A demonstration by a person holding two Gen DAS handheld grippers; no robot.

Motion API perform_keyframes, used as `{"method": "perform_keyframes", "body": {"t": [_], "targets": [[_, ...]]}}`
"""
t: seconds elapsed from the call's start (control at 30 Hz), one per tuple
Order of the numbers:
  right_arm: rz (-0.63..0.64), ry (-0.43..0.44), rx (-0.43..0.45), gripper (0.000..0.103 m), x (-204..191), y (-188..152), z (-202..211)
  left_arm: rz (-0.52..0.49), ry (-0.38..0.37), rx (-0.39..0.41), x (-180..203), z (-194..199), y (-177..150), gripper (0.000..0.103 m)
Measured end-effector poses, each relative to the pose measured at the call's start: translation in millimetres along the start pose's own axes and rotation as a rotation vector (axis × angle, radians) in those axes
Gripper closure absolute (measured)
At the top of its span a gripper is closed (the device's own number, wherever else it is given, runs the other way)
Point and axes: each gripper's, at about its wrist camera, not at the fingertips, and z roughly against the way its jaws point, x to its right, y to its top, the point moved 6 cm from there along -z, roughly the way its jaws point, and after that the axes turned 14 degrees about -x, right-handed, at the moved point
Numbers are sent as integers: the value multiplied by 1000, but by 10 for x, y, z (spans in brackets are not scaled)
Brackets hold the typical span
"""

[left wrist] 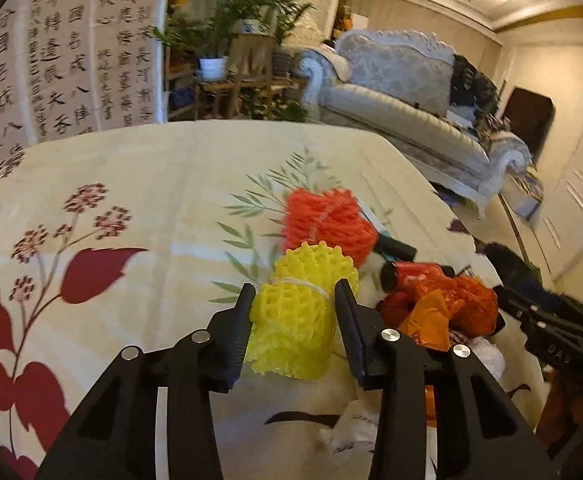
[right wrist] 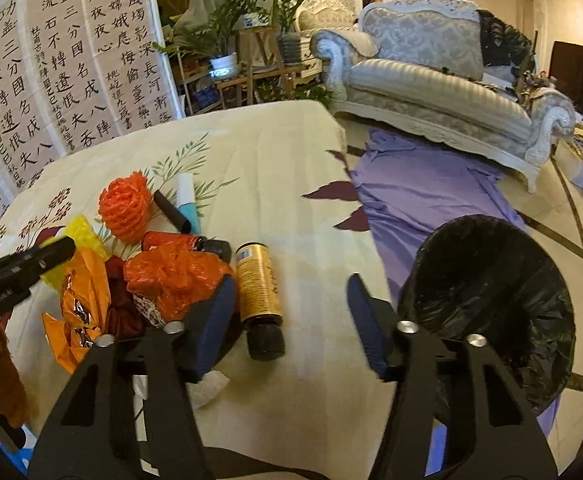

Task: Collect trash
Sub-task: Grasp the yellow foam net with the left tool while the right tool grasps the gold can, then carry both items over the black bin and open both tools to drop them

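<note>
My left gripper (left wrist: pixel 293 300) is shut on a yellow foam fruit net (left wrist: pixel 291 332), which also shows in the right wrist view (right wrist: pixel 81 236), held over the flowered tablecloth (left wrist: pixel 131 168). An orange foam net (left wrist: pixel 327 222) lies just beyond it. A pile of orange and red wrappers (left wrist: pixel 447 308) lies to the right. My right gripper (right wrist: pixel 291 292) is open and empty, above the cloth next to a gold bottle with a black cap (right wrist: pixel 257 294). The black-lined trash bin (right wrist: pixel 487 304) stands on the floor to the right of the table.
A dark tube (right wrist: pixel 171 212), a white-and-blue tube (right wrist: pixel 189 200) and a red can (right wrist: pixel 171 240) lie behind the pile. White crumpled paper (right wrist: pixel 209 390) lies near my right gripper. A purple cloth (right wrist: pixel 423 188) covers the floor before a sofa (right wrist: pixel 431 76). Calligraphy screen (right wrist: pixel 51 80) and plants (right wrist: pixel 243 8) stand behind.
</note>
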Motion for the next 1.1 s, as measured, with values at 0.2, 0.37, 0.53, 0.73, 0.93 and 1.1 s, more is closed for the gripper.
{"method": "perform_keyframes", "body": {"t": [0.2, 0.37, 0.53, 0.73, 0.93, 1.1], "targets": [[19, 18, -29, 65, -90, 3, -106, 46, 57, 29, -204, 105, 11, 62], [25, 34, -39, 76, -132, 25, -156, 68, 64, 20, -256, 72, -21, 62], [44, 53, -51, 79, -181, 18, -159, 73, 55, 26, -215, 74, -40, 62], [17, 61, -25, 79, -110, -14, -63, 73, 63, 67, -143, 202, -39, 62], [-20, 43, 14, 79, 90, -72, 131, 49, 37, 104, 92, 379, -34, 62], [-87, -5, 65, 79, 453, -153, 341, -24, -15, 132, 550, 456, -30, 62]]}}
